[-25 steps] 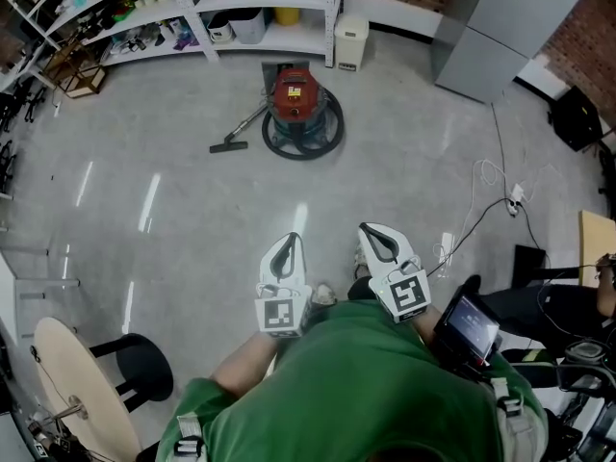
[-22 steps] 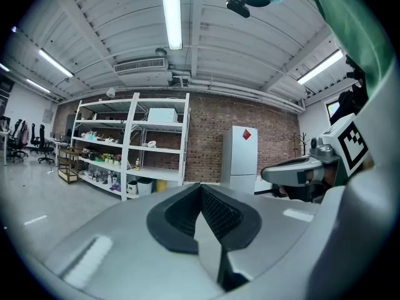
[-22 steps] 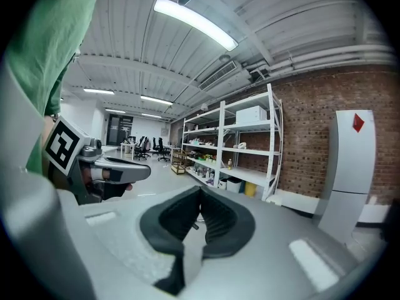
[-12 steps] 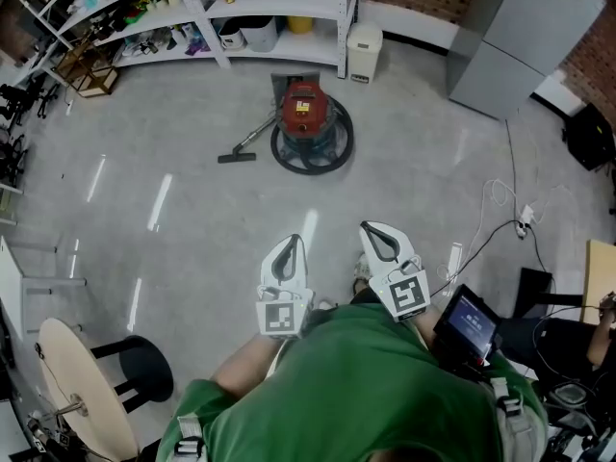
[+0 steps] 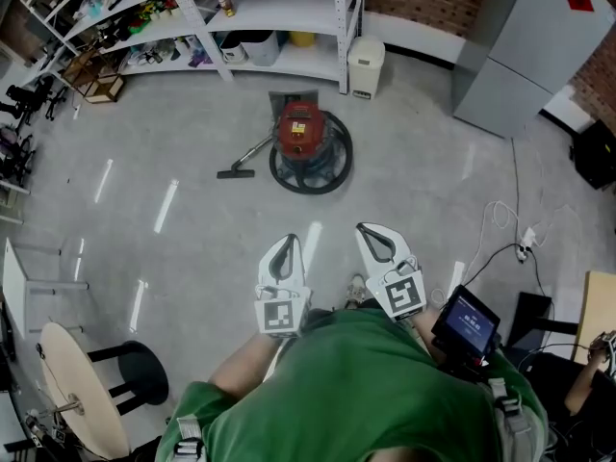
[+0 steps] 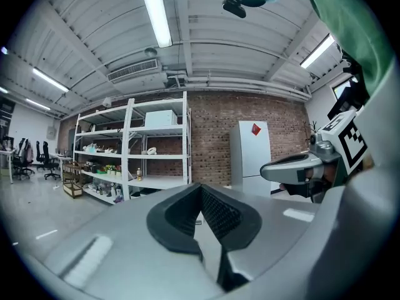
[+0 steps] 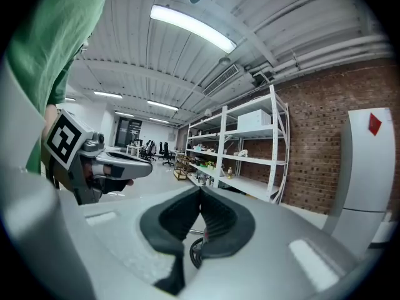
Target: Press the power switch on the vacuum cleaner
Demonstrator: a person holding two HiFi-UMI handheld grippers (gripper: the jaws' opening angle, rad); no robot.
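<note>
Floor (image 5: 192, 248) bears vacuum cleaner (image 5: 300, 129); left gripper (image 5: 288, 239), right gripper (image 5: 371, 229) closed.

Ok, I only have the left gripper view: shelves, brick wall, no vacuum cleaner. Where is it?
Observer: The head view shows the red vacuum cleaner standing straight ahead, in front of the shelving, far beyond the left gripper.
Operator: Anything lying around it?
Observer: Its dark hose rings the base, and the floor nozzle lies to its left.
Operator: And the right gripper?
Observer: The right gripper has its jaws together, holding nothing.
</note>
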